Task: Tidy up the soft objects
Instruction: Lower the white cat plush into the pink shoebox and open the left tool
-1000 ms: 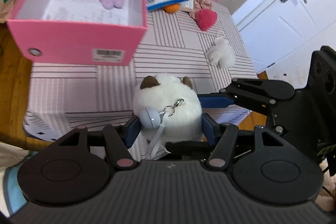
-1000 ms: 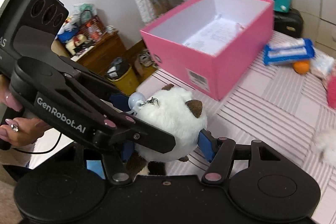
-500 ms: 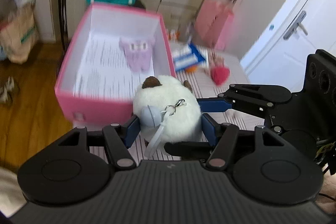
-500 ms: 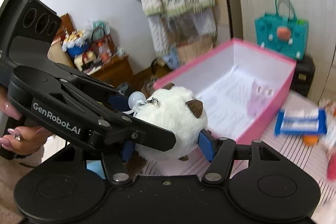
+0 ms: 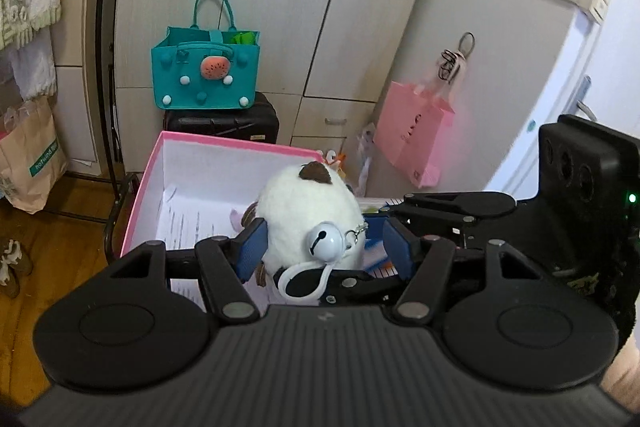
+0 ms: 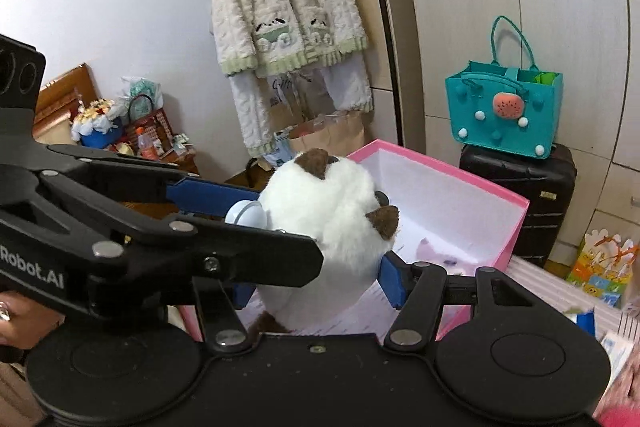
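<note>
Above the open pink cardboard box [image 5: 148,183], I held the round white plush toy with brown ears [image 5: 308,211] between both grippers. My left gripper [image 5: 322,247] had its blue pads [image 5: 250,247] spread moderately; the left pad touched the plush, while the right pad stood just beside it with a gap showing. My right gripper [image 6: 320,273] gripped the same plush, its blue pads [image 6: 390,277] pressed into the white fur on both sides. A pale blue bell [image 5: 325,241] on a metal clasp hung from the plush, facing the left wrist camera.

Inside the box, printed white paper [image 5: 196,219] lined the floor, and a small lilac plush toy [image 6: 434,253] lay on it, partly hidden behind the white plush. The box rested on a pink-and-white striped surface [image 6: 532,275].

Behind the box stood a black hard-shell suitcase [image 6: 520,195] with a teal felt tote bag [image 6: 502,111] on top. Beige wardrobe doors [image 5: 280,7] filled the back wall. A pink paper bag [image 5: 412,135] hung from a hook on the wardrobe side. A cream knitted cardigan [image 6: 280,7] hung on a rack at left, above a brown paper bag [image 5: 30,155] on the wooden floor [image 5: 60,227].
</note>
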